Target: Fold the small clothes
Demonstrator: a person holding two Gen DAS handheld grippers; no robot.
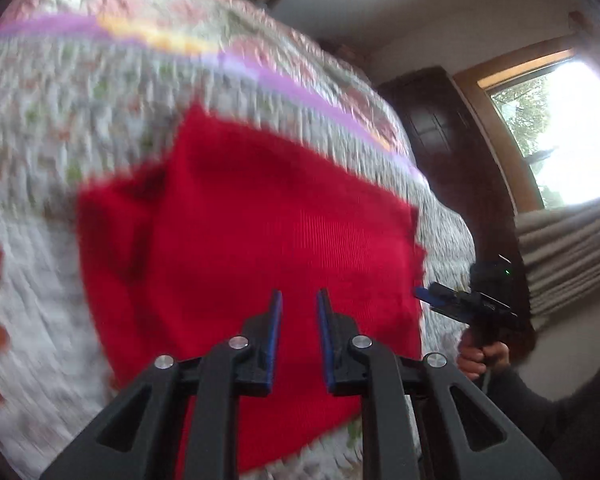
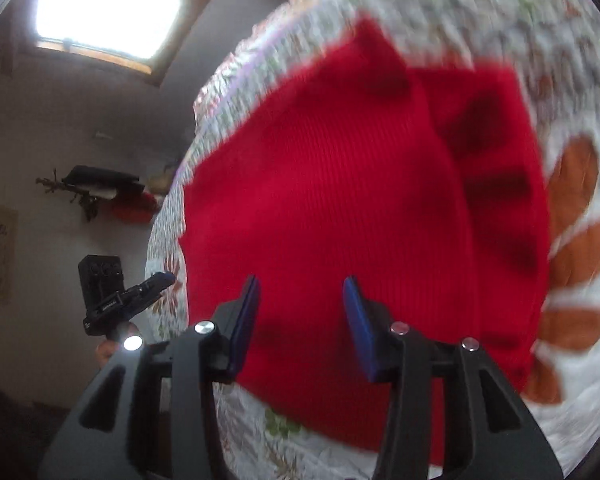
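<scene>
Red ribbed knit garment (image 1: 260, 248) spread on a floral quilted bedspread (image 1: 80, 112), near the bed's edge, partly folded already by the look of the layered flap along one side (image 2: 496, 184). Motion blur over both views; garment type not certain, likely a small sweater or top.

Left tool (image 1: 299, 300) above the near hem, jaws narrowly apart, nothing between them. Right tool (image 2: 300, 284) likewise over the near hem from its own side, jaws moderately wide, empty. Also visible in the left wrist view, the right tool out beyond the garment's side edge, gripped by a hand (image 1: 480, 354) in a dark sleeve.

Judged from the ribbing and drape: light, soft, stretchy, limp, no stiffness to hold a shape when lifted. Unlikely to slip from rubbery pads, but prone to sagging and bunching. Best taken at the two near corners or along the hem, pinching both layers together, then carried over evenly so the fold lands straight.
</scene>
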